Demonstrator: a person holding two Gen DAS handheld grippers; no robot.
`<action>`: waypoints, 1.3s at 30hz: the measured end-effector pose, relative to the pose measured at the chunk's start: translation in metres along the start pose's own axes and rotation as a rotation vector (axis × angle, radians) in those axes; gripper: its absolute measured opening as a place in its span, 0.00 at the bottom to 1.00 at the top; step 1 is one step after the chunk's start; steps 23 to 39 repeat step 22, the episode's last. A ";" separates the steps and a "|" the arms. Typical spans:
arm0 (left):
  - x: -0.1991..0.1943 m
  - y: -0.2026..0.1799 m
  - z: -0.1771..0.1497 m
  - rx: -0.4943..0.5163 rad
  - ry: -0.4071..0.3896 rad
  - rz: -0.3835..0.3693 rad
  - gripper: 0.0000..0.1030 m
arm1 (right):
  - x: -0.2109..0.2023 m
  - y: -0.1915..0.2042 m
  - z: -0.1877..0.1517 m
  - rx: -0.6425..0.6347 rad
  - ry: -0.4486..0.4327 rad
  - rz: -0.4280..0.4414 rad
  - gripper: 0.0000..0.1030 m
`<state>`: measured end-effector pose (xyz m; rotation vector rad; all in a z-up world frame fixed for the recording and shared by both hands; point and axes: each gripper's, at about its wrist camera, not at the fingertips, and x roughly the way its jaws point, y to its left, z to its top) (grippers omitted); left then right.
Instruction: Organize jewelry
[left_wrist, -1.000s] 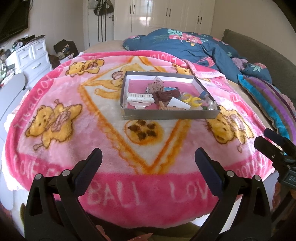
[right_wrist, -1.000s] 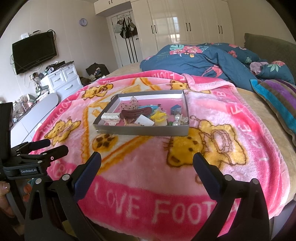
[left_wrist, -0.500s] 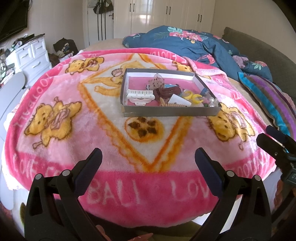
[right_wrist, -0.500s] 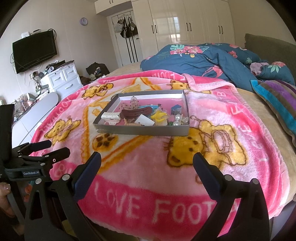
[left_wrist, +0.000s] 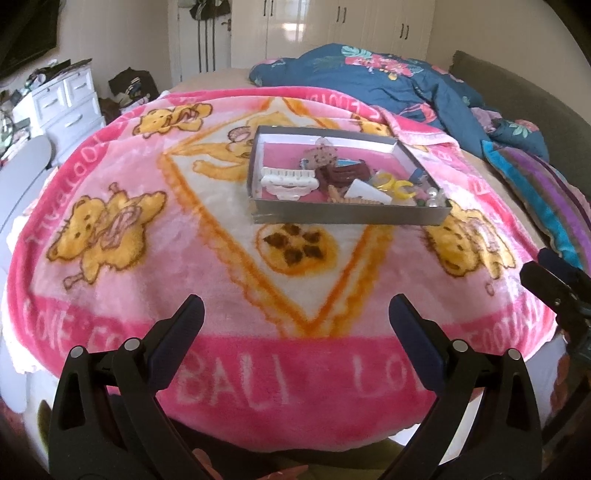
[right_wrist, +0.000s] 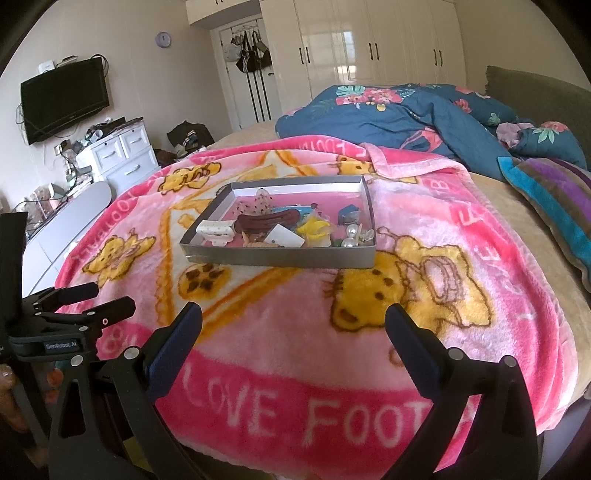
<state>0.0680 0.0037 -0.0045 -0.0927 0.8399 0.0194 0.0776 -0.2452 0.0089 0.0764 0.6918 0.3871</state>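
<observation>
A shallow grey cardboard tray with a pink floor (left_wrist: 351, 218) sits on a fluffy pink blanket printed with yellow bears and white lettering (left_wrist: 147, 295), spread over a bed, well ahead of both tongs. The jewellery and hair pieces lie inside it, heaped along the near wall and toward its right corner: a white plastic claw clip (left_wrist: 288, 181) at the left of the heap, a dark brown glossy hair clip (left_wrist: 343, 175) beside it, a flat white card (right_wrist: 284, 238), a few yellow curved plastic pieces (left_wrist: 397, 185), and a small cluster of round pearl beads (right_wrist: 352, 236) nearest the right tongs' side. The far half of the tray floor shows bare pink, so the pieces are jumbled, not sorted; whether they were gathered here or await sorting cannot be settled from this scene. The left gripper (left_wrist: 295, 317) hangs over the blanket's near hem with its dark blue padded fingers spread wide and nothing between them, lined up slightly left of the tray. The right gripper (right_wrist: 293, 321) is likewise spread wide and empty, low over the hem, aimed just right of the tray's middle. Held apart and level like this, each pair could slide forward over the low wall. The beads would likely roll from a loose pinch.
</observation>
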 end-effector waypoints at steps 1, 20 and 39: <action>0.001 0.001 0.001 -0.004 0.001 -0.005 0.91 | 0.001 0.001 0.000 0.001 0.001 -0.002 0.96; 0.098 0.150 0.076 -0.239 0.069 0.376 0.91 | 0.085 -0.181 0.025 0.300 0.092 -0.366 0.96; 0.117 0.181 0.085 -0.283 0.097 0.406 0.91 | 0.097 -0.220 0.030 0.336 0.098 -0.479 0.96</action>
